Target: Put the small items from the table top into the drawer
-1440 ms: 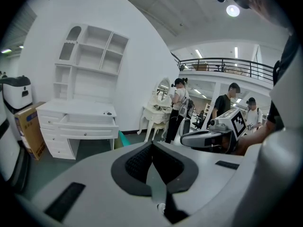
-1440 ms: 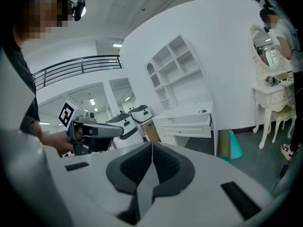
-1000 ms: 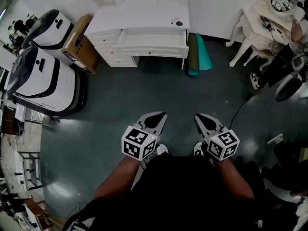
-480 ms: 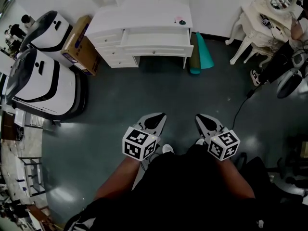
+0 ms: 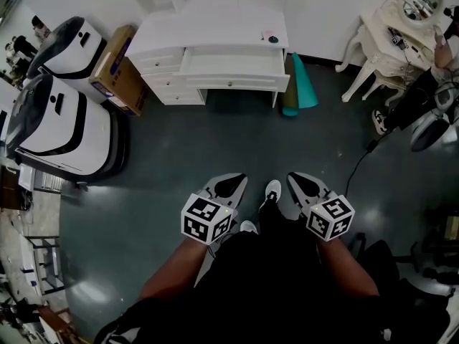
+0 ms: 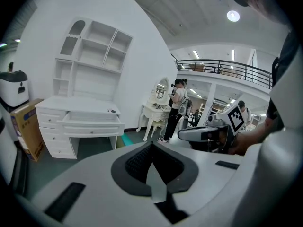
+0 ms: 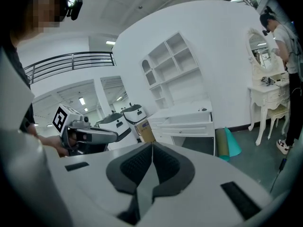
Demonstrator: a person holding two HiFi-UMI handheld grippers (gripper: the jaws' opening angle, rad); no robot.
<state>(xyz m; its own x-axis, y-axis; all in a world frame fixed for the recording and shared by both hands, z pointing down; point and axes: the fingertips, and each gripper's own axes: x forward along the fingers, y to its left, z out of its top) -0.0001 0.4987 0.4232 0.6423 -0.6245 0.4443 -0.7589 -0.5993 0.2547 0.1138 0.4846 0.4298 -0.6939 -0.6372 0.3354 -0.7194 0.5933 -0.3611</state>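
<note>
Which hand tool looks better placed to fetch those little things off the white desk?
Right, probably: the small items lie at the right end of the desk, the side of the right tool. Otherwise it matches the left tool: shut, empty, far off.

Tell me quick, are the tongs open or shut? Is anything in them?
Left tongs: shut, tips together, holding nothing.
Right tongs: shut, tips together, holding nothing.
</note>
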